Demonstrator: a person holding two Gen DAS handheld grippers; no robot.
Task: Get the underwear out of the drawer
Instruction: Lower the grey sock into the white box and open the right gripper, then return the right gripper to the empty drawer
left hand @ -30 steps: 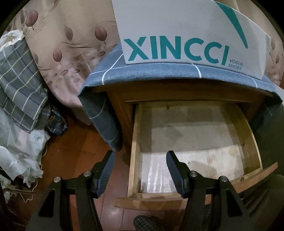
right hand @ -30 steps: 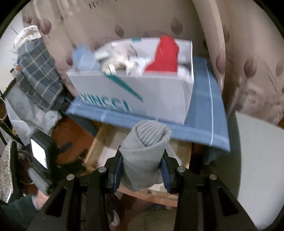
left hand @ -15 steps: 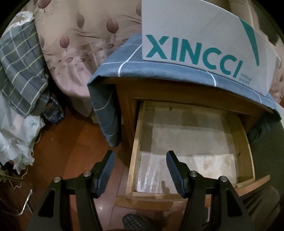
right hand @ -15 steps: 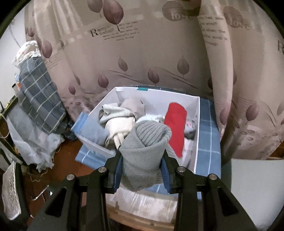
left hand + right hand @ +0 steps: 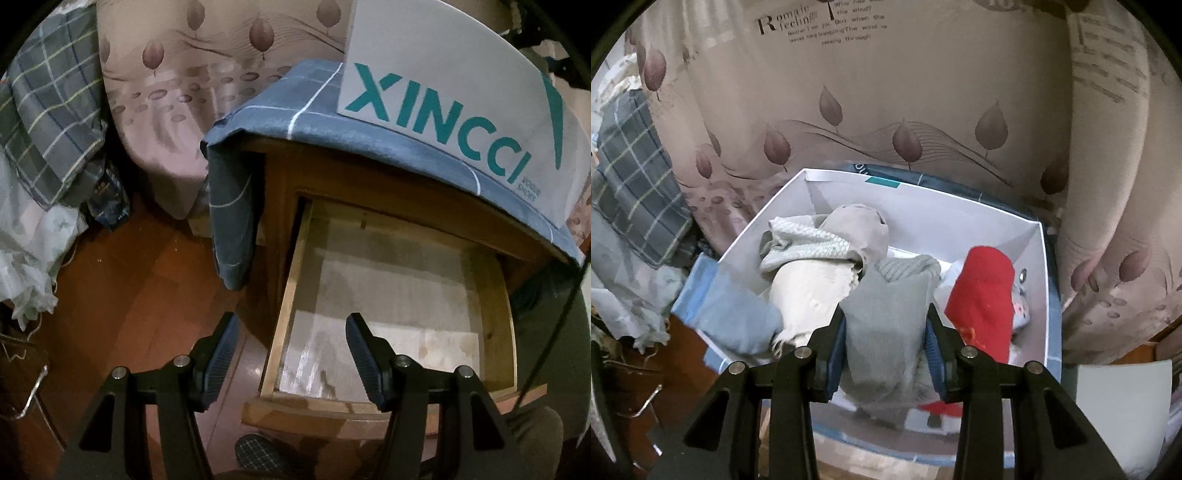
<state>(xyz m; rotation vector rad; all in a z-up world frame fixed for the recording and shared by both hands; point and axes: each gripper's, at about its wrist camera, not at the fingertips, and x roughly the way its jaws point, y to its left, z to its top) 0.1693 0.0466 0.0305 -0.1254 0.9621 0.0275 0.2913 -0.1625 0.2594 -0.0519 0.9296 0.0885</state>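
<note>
Our right claw grips the grey underwear between its pads over the white box, while our left claw hangs wide above the drawer.

The room is dim and warm-toned; light falls from above, brightest on the white box and the curtain; the drawer floor shows a pale sheen near its front, with shade under the cabinet top; the wooden floor lies dark, with one small glint; both views bulge like a fishbowl, corners black; the box's near edge smears slightly.
</note>
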